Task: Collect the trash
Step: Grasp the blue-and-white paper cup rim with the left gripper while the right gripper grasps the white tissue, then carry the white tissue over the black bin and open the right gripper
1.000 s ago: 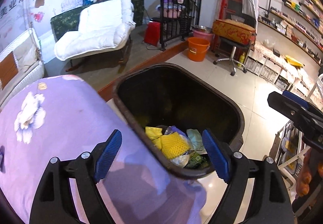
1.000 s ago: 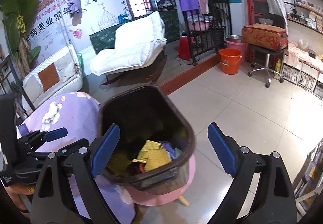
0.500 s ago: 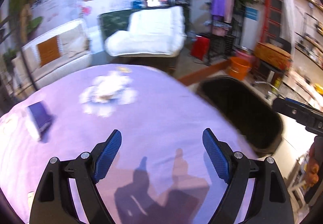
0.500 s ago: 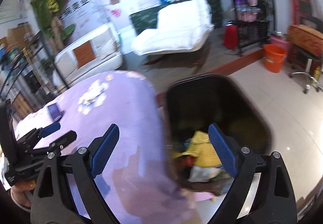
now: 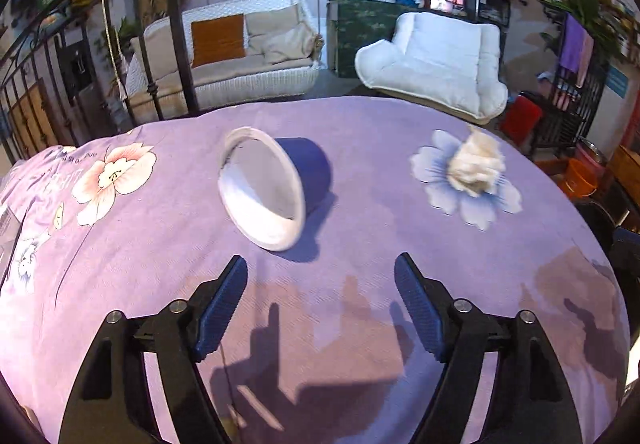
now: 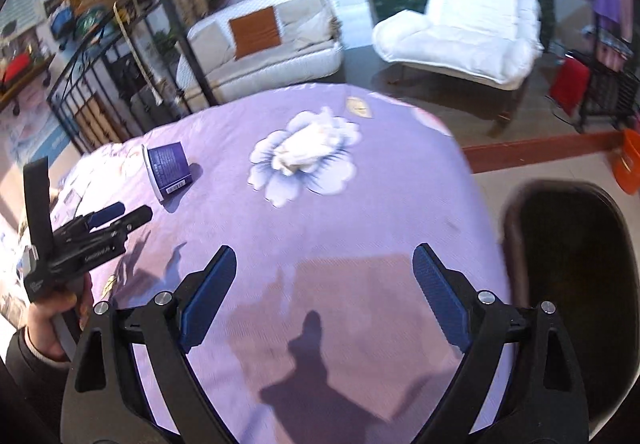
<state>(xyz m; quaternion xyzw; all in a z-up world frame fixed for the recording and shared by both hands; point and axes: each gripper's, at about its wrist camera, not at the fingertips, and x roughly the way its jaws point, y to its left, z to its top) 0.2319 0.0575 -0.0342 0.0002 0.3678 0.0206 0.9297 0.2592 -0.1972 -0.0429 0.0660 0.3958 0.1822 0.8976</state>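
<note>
Purple-clothed table [image 5: 360,324] with two trash items left uncollected.
Ahead of the wide, empty left gripper [image 5: 320,300] a tipped cup [image 5: 272,187] lies; crumpled tissue [image 5: 476,165] sits beyond its right finger; the right gripper [image 6: 324,296] is also spread.

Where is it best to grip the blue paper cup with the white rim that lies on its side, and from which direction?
Probably across the blue paper cup's tapered side wall, from above with the open left gripper: it lies tipped, its white mouth facing that gripper, so the wall is exposed.
</note>
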